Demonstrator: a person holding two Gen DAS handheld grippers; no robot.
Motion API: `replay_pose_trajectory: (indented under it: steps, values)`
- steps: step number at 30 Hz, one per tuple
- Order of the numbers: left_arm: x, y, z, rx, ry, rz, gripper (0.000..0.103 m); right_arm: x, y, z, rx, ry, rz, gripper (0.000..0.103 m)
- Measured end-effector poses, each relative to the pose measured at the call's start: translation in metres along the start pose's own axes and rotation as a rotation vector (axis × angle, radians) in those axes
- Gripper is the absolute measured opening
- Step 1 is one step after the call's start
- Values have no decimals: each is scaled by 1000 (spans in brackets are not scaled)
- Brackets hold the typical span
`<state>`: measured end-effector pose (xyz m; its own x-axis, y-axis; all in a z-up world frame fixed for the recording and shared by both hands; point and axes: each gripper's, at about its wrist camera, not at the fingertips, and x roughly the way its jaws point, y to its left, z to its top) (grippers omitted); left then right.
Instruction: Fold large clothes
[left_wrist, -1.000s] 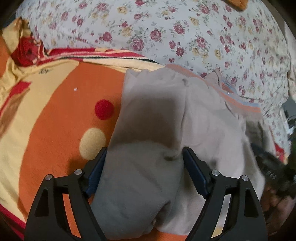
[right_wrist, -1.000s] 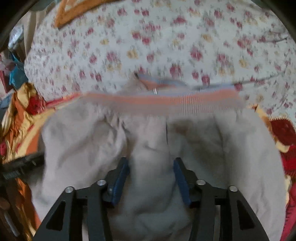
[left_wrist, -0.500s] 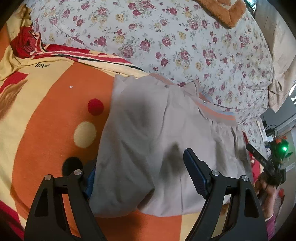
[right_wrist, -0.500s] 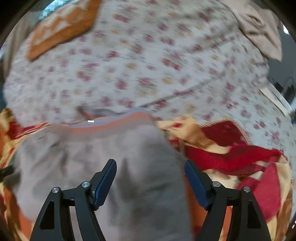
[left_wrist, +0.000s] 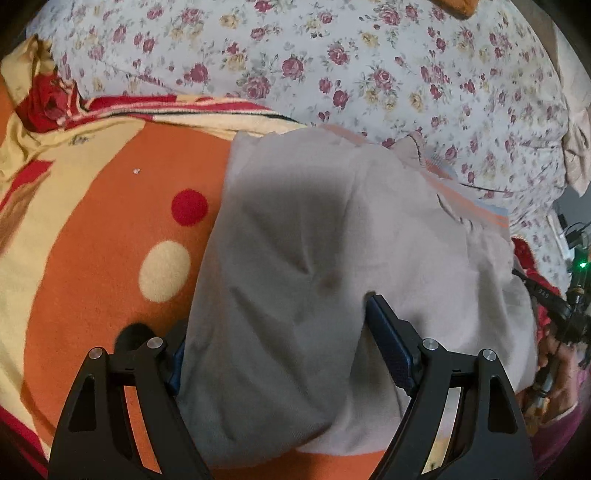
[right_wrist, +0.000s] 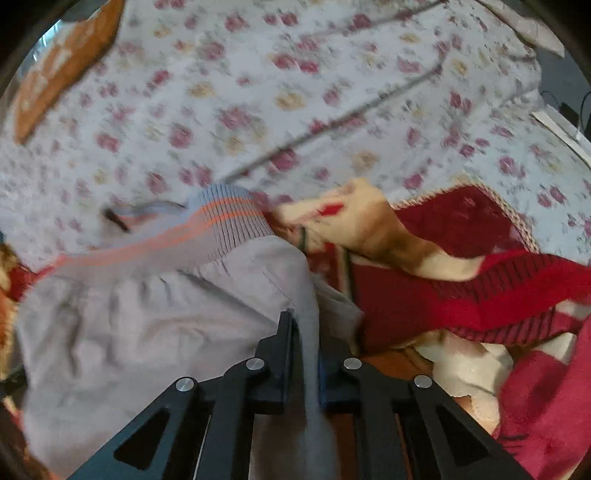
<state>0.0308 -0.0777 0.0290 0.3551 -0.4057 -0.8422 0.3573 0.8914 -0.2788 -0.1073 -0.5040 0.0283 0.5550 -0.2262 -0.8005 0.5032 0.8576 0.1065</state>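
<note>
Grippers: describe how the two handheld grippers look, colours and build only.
Both match: the left gripper and the right gripper have black plastic frames with triangular cut-outs, silver round screw heads at the joints, and flat fingers faced with dark blue textured pads. At the left wrist view's right edge, a magenta sleeve shows.

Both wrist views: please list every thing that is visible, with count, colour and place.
garment: one, beige-grey, orange-striped waistband, lying on the blanket.
blanket: one, orange, yellow and red with dots, under the garment.
floral sheet: one, white with red roses, behind the blanket.
left gripper: one, black with blue pads, jaws wide apart, garment between them.
right gripper: one, black, jaws closing on a garment edge.
hand: one, right edge of the left view.
</note>
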Motion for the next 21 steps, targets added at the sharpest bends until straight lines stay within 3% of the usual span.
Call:
replay_pose_trajectory:
  steps: [4,7,9,15,21]
  values:
    - [1,-5,-4,21,-12,35,83,-13,3,0,16,-36,-23,11]
    - [2,-5,-9,45,-34,41,84,-39,6,-5,66,-53,-17,30]
    - [2,-5,-11,52,-50,40,84,-59,16,-13,53,-86,18,35]
    - [5,-7,-10,67,-41,52,86,-98,85,-41,-124,-113,136,36]
    - [5,-7,-10,76,-34,45,86,-85,157,-55,-225,-50,233,36]
